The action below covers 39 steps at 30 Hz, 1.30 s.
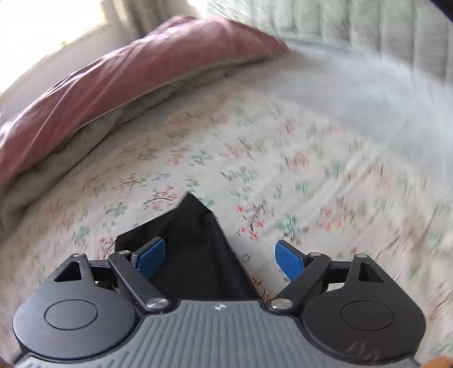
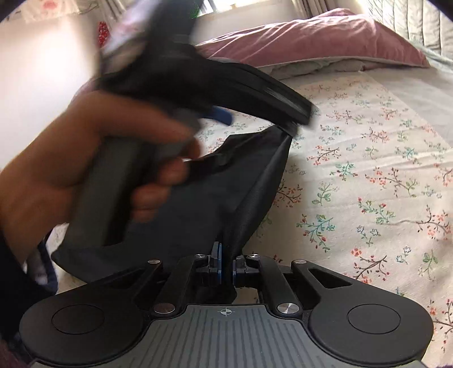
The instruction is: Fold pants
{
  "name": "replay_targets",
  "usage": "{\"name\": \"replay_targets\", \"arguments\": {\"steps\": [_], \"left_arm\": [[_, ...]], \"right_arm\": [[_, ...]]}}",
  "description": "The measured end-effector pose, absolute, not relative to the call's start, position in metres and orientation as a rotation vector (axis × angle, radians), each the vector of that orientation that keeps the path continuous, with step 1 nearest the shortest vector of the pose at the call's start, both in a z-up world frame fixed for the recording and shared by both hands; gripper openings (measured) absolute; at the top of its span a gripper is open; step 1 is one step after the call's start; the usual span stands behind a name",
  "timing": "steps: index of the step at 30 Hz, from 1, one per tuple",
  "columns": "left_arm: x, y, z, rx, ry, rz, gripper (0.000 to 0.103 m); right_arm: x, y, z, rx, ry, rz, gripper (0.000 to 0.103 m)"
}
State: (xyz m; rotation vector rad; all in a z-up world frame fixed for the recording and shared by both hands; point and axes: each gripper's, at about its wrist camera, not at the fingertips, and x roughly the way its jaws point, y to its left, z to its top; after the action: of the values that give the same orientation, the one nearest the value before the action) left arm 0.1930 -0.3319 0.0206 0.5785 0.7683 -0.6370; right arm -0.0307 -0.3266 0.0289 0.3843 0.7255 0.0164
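The black pants (image 2: 243,184) hang bunched over a floral bed sheet (image 2: 368,184). My right gripper (image 2: 226,264) is shut on a fold of the black cloth, which rises taut from between its blue pads. In the left wrist view my left gripper (image 1: 219,250) stands wide open above the sheet. A pointed corner of the pants (image 1: 192,243) lies under the gap and behind the left blue pad (image 1: 151,254); neither pad presses on it. In the right wrist view a hand (image 2: 85,158) holds the blurred left gripper high at the left, over the pants.
A pink pillow (image 1: 136,76) (image 2: 325,36) lies on grey bedding at the far side of the bed. A pale padded headboard (image 1: 354,31) stands behind it. Bright window light falls at the upper left (image 1: 42,22). The floral sheet (image 1: 283,169) stretches to the right.
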Motion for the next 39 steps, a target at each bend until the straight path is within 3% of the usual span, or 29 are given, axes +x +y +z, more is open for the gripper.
{"name": "replay_targets", "arguments": {"steps": [5,11,13,16,17,18,30,39], "left_arm": [[0.195,-0.36,-0.007,0.814,0.681,-0.519,0.103],[0.22,-0.354,-0.008,0.804,0.705,-0.438,0.095],[0.226,-0.349,-0.005,0.789,0.712,-0.42,0.086],[0.234,-0.339,0.002,0.728,0.749,-0.406,0.054],[0.235,-0.335,0.005,0.702,0.767,-0.408,0.035],[0.237,-0.328,0.011,0.665,0.785,-0.414,0.033],[0.251,-0.22,0.079,0.356,0.77,-0.391,0.031],[0.262,-0.125,0.086,0.199,0.768,-0.346,0.031]], "right_arm": [[-0.033,-0.321,0.03,0.353,0.723,0.034,0.007],[-0.034,-0.314,0.035,0.33,0.701,0.067,0.007],[-0.035,-0.31,0.037,0.322,0.691,0.082,0.007],[-0.036,-0.305,0.039,0.315,0.675,0.1,0.007],[-0.035,-0.304,0.039,0.31,0.671,0.106,0.007],[-0.035,-0.303,0.039,0.306,0.667,0.112,0.007],[-0.033,-0.27,0.057,0.294,0.528,0.237,0.007],[-0.005,-0.213,0.055,0.25,0.506,0.328,0.007]]}}
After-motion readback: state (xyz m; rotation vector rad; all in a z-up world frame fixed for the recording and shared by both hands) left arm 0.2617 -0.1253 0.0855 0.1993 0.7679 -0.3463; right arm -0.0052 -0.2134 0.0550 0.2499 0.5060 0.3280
